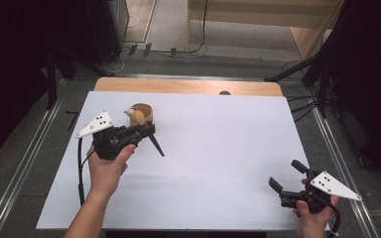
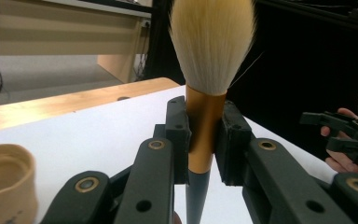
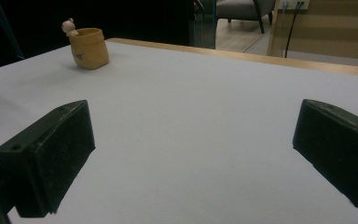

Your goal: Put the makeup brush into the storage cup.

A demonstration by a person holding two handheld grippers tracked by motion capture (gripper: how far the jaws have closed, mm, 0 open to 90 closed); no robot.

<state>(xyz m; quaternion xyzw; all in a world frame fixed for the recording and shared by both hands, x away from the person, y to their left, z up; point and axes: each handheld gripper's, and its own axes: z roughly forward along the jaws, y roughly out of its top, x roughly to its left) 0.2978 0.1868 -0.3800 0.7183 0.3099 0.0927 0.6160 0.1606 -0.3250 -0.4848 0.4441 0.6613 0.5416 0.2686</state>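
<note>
Setting: dim room with dark surrounds, a wooden bench (image 1: 188, 85) covered by a white sheet (image 1: 218, 163), grey floor and cables beyond.

Item 1: makeup brush (image 2: 205, 121). Pale, dense bristle head, gold-coloured ferrule, dark handle tapering to a point. Location: held in the left tool (image 1: 146, 130) over the far-left part of the sheet. In the left gripper view it stands upright between the jaws, bristles up. In the high view its dark handle slants down and to the right below the jaws, towards the sheet; whether the tip touches cannot be told.
Handling, judged: light; stiff along ferrule and handle; bristles soft and easily splayed, no place for a grip. The ferrule looks smooth and may slip or pivot under a loose hold. Best purchase: the ferrule, or the handle just below it.

Item 2: left tool. Jaws closed narrow on the ferrule, one pad on each side.

Item 3: right tool (image 1: 288, 179). Jaws spread wide, nothing between them; held low near the right front corner of the sheet, well apart from the brush.

Item 4: small tan pot (image 3: 89, 47) with a little figure (image 3: 68, 26) at its rim. Stands on the sheet just beside the left tool. Likely light and easily tipped.
</note>
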